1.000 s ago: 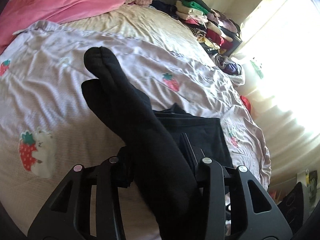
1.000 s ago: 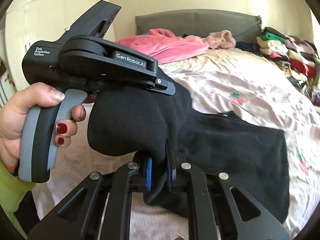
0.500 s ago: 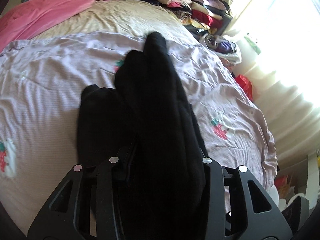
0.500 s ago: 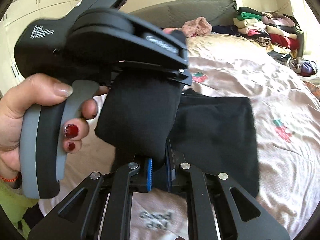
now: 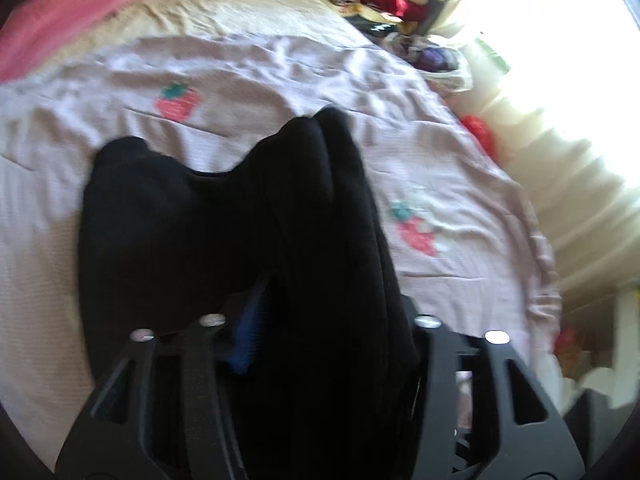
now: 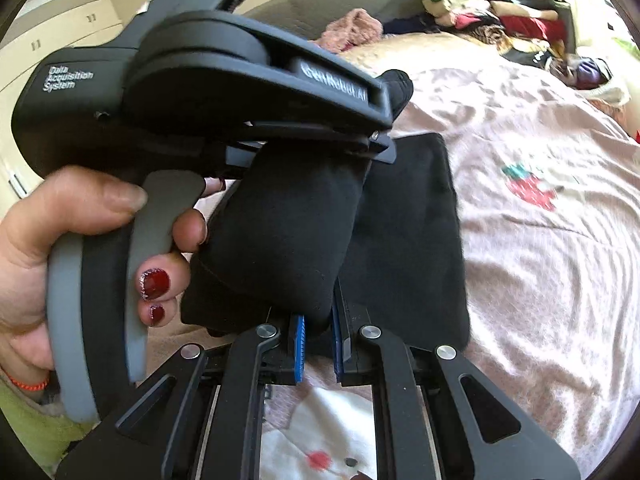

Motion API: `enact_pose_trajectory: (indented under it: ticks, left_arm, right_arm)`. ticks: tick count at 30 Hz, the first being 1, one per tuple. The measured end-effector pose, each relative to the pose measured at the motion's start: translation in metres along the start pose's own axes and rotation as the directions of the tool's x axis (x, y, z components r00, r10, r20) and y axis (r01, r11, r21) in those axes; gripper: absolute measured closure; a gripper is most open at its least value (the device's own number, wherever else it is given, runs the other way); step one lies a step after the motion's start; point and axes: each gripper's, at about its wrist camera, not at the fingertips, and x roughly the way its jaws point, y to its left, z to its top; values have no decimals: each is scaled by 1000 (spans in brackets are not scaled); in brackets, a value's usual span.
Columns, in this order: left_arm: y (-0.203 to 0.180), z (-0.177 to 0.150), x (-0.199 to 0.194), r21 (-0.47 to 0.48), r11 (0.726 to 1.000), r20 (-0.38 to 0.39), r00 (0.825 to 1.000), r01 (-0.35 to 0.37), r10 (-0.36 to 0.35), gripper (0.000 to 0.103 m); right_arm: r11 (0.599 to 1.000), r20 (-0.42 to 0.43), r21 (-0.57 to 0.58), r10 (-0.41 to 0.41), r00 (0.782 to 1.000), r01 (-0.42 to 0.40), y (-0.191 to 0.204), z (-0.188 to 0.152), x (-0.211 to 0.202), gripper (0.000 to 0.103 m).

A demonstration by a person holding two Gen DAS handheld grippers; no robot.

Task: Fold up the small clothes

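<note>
Your right gripper [image 6: 318, 338] pinches the black garment [image 6: 404, 240] over the bed [image 6: 540, 280]; your left gripper's [image 5: 320, 320] fingers are opening, with the cloth draped between them.

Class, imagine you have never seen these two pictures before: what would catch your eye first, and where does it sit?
First, the black garment, partly folded on the strawberry-print bedspread in the middle of both views. The right gripper pinches its near edge between blue pads, while the left gripper, opening, still has the cloth draped between its fingers. A hand with red nails holds that left gripper at the left of the right wrist view.
</note>
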Motion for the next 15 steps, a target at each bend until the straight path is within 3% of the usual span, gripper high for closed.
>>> enact_pose_trajectory:
  ticks: [1, 4, 7, 10, 15]
  left_arm:
    - [5, 1, -6, -38, 996, 12, 997, 83, -83, 33]
    - [13, 2, -25, -74, 989, 55, 991, 126, -122, 33]
    - [23, -3, -46, -48, 998, 128, 991, 46, -40, 33]
    - [39, -15, -56, -47, 998, 153, 987, -33, 40, 33]
    - [60, -34, -65, -28, 993, 172, 978, -116, 119, 33]
  right_arm:
    - [1000, -9, 4, -16, 1000, 16, -2, -1, 1, 88]
    - [997, -44, 49, -53, 998, 55, -14, -4, 1, 76]
    - [994, -46, 100, -29, 999, 33, -22, -5, -6, 65]
    - [992, -21, 128, -15, 1000, 18, -28, -5, -21, 50]
    - [990, 28, 140, 13, 1000, -17, -31, 5, -39, 39]
